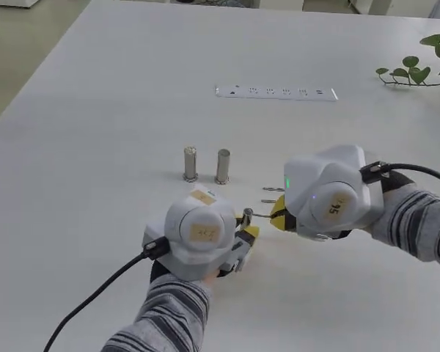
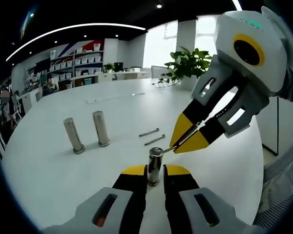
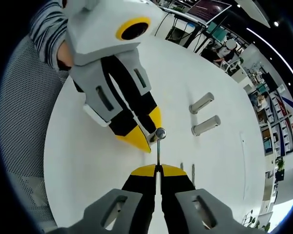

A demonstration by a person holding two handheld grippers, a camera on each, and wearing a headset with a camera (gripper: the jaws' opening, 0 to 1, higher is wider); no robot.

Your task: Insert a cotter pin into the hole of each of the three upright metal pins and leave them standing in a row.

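Note:
My left gripper [image 2: 155,171] is shut on a short metal pin [image 2: 155,165] and holds it upright on the white table. My right gripper [image 3: 157,169] is shut on a thin cotter pin [image 3: 158,152], whose tip meets the top of that metal pin [image 3: 159,133]. In the head view the left gripper [image 1: 246,232] and right gripper [image 1: 278,215] face each other, with the cotter pin [image 1: 262,215] level between them. Two more metal pins [image 1: 190,163] [image 1: 223,166] stand side by side just beyond. Two spare cotter pins [image 1: 273,190] [image 1: 269,200] lie flat to their right.
A white power strip [image 1: 276,92] lies farther back on the table [image 1: 95,147]. A leafy plant sprig [image 1: 425,66] reaches in at the far right. Cables trail from both grippers toward me.

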